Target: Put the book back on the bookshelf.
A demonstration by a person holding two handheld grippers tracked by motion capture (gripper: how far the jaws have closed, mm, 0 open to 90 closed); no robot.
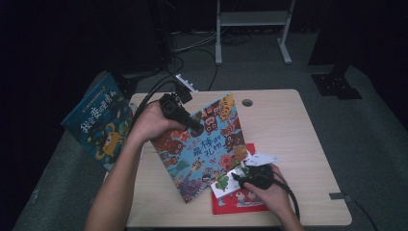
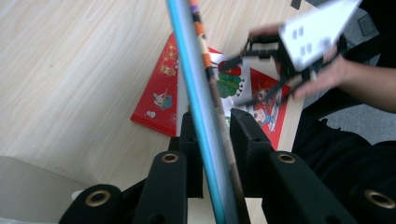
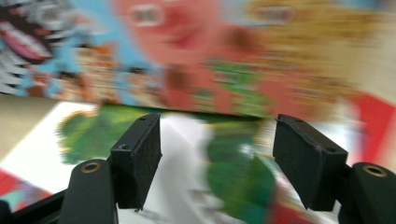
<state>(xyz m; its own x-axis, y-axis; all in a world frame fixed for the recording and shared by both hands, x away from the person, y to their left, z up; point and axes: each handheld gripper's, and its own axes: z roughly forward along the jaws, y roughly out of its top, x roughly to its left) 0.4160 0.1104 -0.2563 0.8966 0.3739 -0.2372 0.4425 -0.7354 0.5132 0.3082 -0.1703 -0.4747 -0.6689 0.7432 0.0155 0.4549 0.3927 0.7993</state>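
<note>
- In the high view, the left gripper (image 1: 196,129) sat just left of the frame's centre, clamped on the upper edge of a blue picture book (image 1: 204,149), which stood tilted on the wooden bench (image 1: 284,130) with its lower corner resting near the bench's front edge.
- In the left gripper view, the jaws rose from the bottom centre and pinched the book's (image 2: 205,116) thin edge between them, the blue cover running up through the middle of the frame.
- The right gripper (image 1: 239,175) lay at the lower centre-right of the high view, over a white book with green artwork (image 1: 222,184), which lay on top of a red book (image 1: 240,199) flat on the bench.
- In the right gripper view, its jaws stood wide apart and held nothing; the white book (image 3: 187,154) showed blurred between and below them, and the blue book's (image 3: 196,56) cover crossed the upper half of the frame.
- A dark blue book (image 1: 98,122) sat tilted at the left of the high view, beyond the bench's left edge.
- The right gripper also showed in the upper right of the left gripper view (image 2: 243,77), above the red book (image 2: 161,95).
</note>
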